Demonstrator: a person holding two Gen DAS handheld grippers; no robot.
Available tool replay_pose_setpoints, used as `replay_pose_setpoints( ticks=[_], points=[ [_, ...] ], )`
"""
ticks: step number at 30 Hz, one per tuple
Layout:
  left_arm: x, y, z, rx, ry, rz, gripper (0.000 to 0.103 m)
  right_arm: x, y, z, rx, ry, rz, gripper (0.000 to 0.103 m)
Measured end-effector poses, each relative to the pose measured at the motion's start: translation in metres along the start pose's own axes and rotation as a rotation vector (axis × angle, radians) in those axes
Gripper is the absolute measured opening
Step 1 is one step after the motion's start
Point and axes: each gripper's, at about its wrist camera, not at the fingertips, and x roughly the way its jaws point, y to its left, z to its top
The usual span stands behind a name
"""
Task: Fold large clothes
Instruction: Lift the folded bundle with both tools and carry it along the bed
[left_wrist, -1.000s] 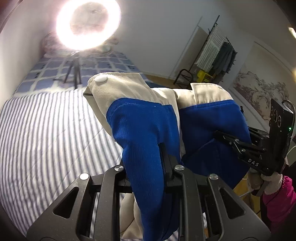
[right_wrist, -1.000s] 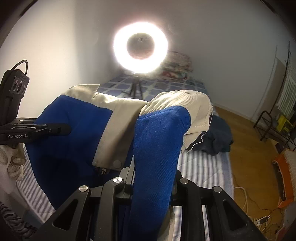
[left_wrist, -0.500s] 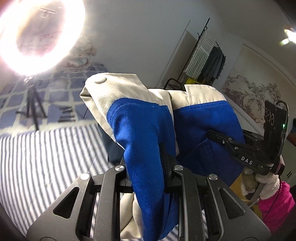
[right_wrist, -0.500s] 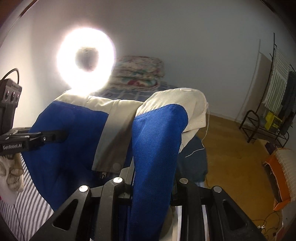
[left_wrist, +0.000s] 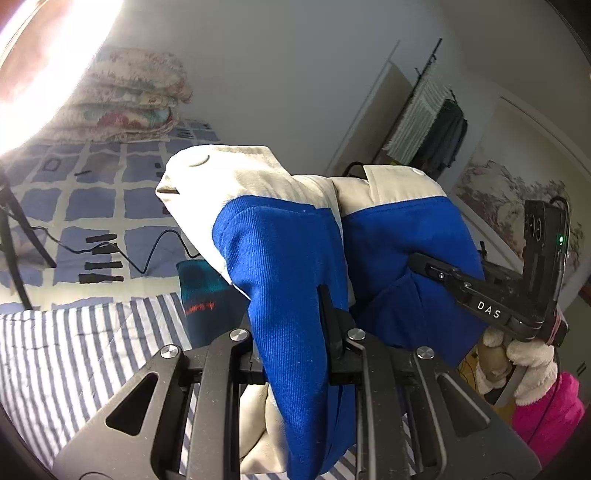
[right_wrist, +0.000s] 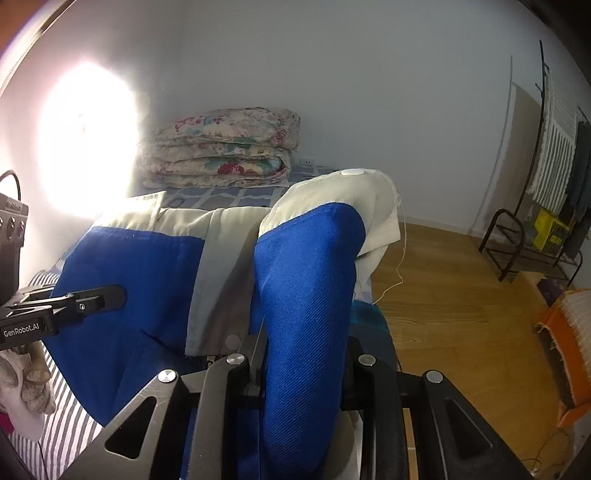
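A blue and cream jacket (left_wrist: 280, 258) with white snap buttons hangs lifted above the striped bed (left_wrist: 74, 354). My left gripper (left_wrist: 295, 332) is shut on a fold of its blue cloth, which drapes over the jaws. My right gripper (right_wrist: 303, 354) is shut on another fold of the jacket (right_wrist: 306, 280). Each gripper shows in the other's view, the right one at the right (left_wrist: 476, 295) and the left one at the left (right_wrist: 70, 306), both pinching the blue cloth. The jacket's lower part is hidden below the frames.
A folded floral quilt (right_wrist: 225, 147) lies at the bed's head on a blue checked cover (left_wrist: 92, 199). A ring light glares at the left (right_wrist: 85, 140), its tripod and cable on the bed. A dark garment (left_wrist: 203, 295) lies under the jacket. Wooden floor (right_wrist: 443, 295) and a clothes rack (right_wrist: 554, 184) are to the right.
Both grippers have risen and tilted up with the jacket. The ring light slid to the left edge and the quilt and far wall came into view. The grips are unchanged.
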Motion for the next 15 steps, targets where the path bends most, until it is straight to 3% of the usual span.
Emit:
replay_pose_setpoints(
  ticks=[9, 14, 15],
  points=[
    [0.057, 0.044, -0.011, -0.024, 0.038, 0.088, 0.017, 0.087, -0.050, -0.016, 0.044, 0.094, 0.021, 0.025],
    [0.078, 0.058, -0.026, 0.013, 0.069, 0.160, 0.029, 0.124, -0.082, -0.044, 0.133, 0.170, -0.013, 0.049],
    [0.081, 0.060, -0.029, 0.016, 0.072, 0.175, 0.037, 0.130, -0.086, -0.049, 0.141, 0.182, -0.031, 0.061]
  ],
)
